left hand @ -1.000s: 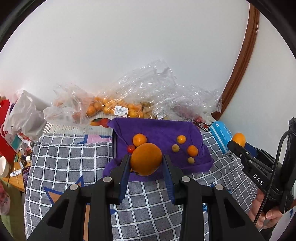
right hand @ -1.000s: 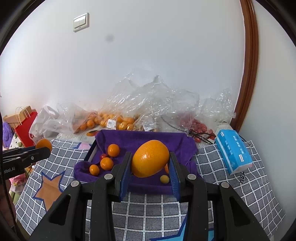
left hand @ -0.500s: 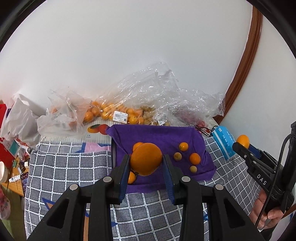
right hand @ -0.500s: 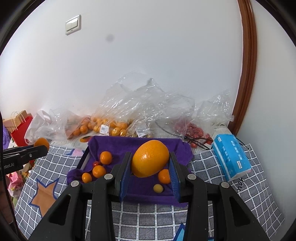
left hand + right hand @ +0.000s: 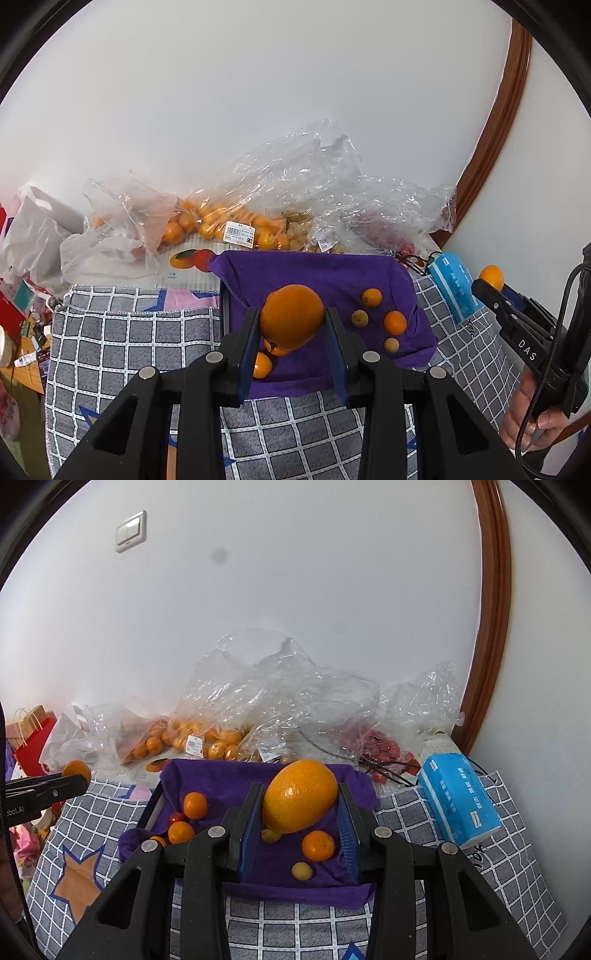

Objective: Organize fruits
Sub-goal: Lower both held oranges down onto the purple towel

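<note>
My left gripper (image 5: 291, 325) is shut on a round orange (image 5: 291, 315), held above the near left part of a tray draped in a purple cloth (image 5: 332, 273). My right gripper (image 5: 300, 805) is shut on a larger oval orange (image 5: 300, 800), over the same purple cloth (image 5: 221, 779). Several small oranges (image 5: 195, 805) and yellow kumquats (image 5: 302, 870) lie on the cloth, with a small red tomato (image 5: 176, 816) at its left. The right gripper, with its orange (image 5: 491, 277), also shows at the right edge of the left wrist view.
Clear plastic bags (image 5: 280, 701) holding oranges and red fruit are heaped against the white wall behind the tray. A blue tissue pack (image 5: 460, 797) lies to the right on the grey checked cloth (image 5: 129, 343). Red paper bags (image 5: 31, 734) stand at far left.
Both grippers have moved forward toward the purple tray, each keeping its orange. The tray and the bags now sit nearer and lower in both views.
</note>
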